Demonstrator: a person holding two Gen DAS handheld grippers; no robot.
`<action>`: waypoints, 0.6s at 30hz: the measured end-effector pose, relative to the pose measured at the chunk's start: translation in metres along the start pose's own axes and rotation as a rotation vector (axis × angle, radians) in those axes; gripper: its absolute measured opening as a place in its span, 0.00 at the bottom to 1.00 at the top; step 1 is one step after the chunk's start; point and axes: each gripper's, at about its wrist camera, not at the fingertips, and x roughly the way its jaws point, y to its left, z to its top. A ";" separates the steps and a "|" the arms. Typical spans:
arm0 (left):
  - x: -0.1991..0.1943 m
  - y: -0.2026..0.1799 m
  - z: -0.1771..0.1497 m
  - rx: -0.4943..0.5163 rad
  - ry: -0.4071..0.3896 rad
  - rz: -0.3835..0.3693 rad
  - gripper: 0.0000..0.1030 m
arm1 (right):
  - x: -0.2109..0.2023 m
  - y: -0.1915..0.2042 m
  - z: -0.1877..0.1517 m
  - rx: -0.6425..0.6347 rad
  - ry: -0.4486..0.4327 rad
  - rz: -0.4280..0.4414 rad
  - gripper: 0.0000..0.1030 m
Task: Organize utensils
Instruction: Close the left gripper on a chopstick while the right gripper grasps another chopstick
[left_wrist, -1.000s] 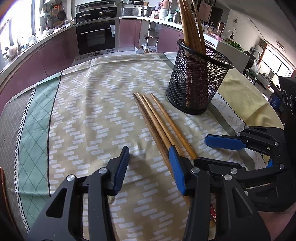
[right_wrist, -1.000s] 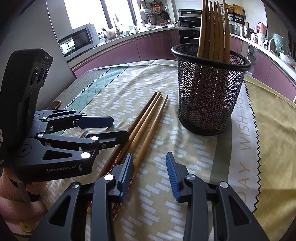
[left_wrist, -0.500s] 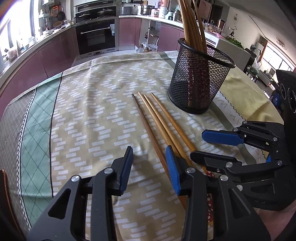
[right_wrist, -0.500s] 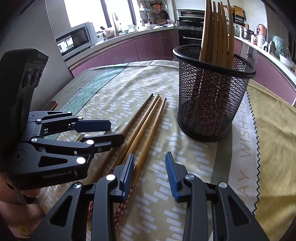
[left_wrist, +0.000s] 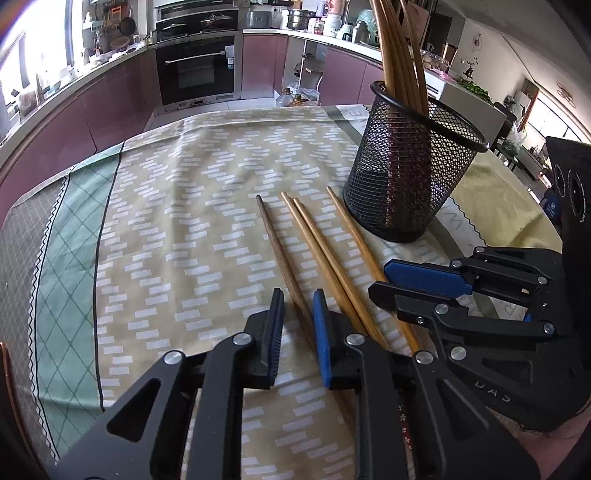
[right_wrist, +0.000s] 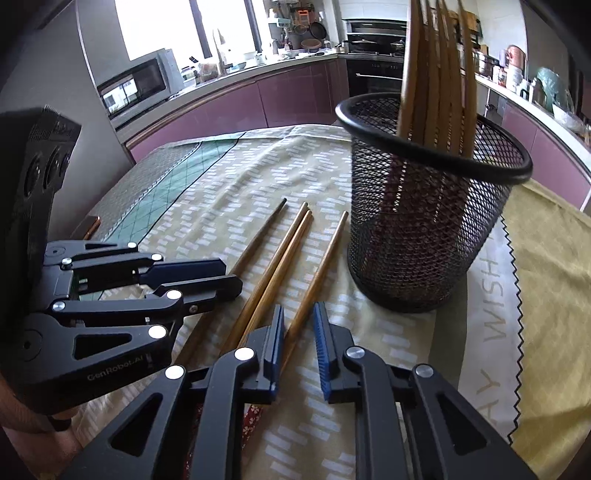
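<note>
Both tongs are closing at once over chopsticks on the bench. Low in the left wrist view, the left tongs (left_wrist: 298, 325) narrow around the dark chopstick (left_wrist: 275, 243), which runs up between the blue pads; whether the pads already press on it cannot be told. Low in the right wrist view, the right tongs (right_wrist: 298, 334) narrow likewise around the rightmost pale chopstick (right_wrist: 321, 258), the pads seemingly just short of the wood.

The step in hand looks like a two-handed pickup. Next, each pair must finish its squeeze, lift its stick clear of the patterned cloth (left_wrist: 192, 206), tip it upright and lower it into the black mesh holder (left_wrist: 413, 173), which stands in the upper right of the left view (several chopsticks already lean inside it).

Two more pale chopsticks (left_wrist: 317, 240) lie side by side between the gripped ones. Both tongs slope steeply down toward the bench, close beside each other.
</note>
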 end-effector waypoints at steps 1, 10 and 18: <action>0.000 0.000 0.000 -0.009 -0.003 0.000 0.13 | 0.000 -0.002 -0.001 0.015 -0.003 0.007 0.12; -0.005 0.002 -0.005 -0.055 -0.016 -0.006 0.08 | -0.008 -0.010 -0.003 0.071 -0.023 0.049 0.06; -0.022 -0.002 -0.010 -0.028 -0.046 -0.043 0.08 | -0.027 -0.005 -0.001 0.050 -0.061 0.115 0.06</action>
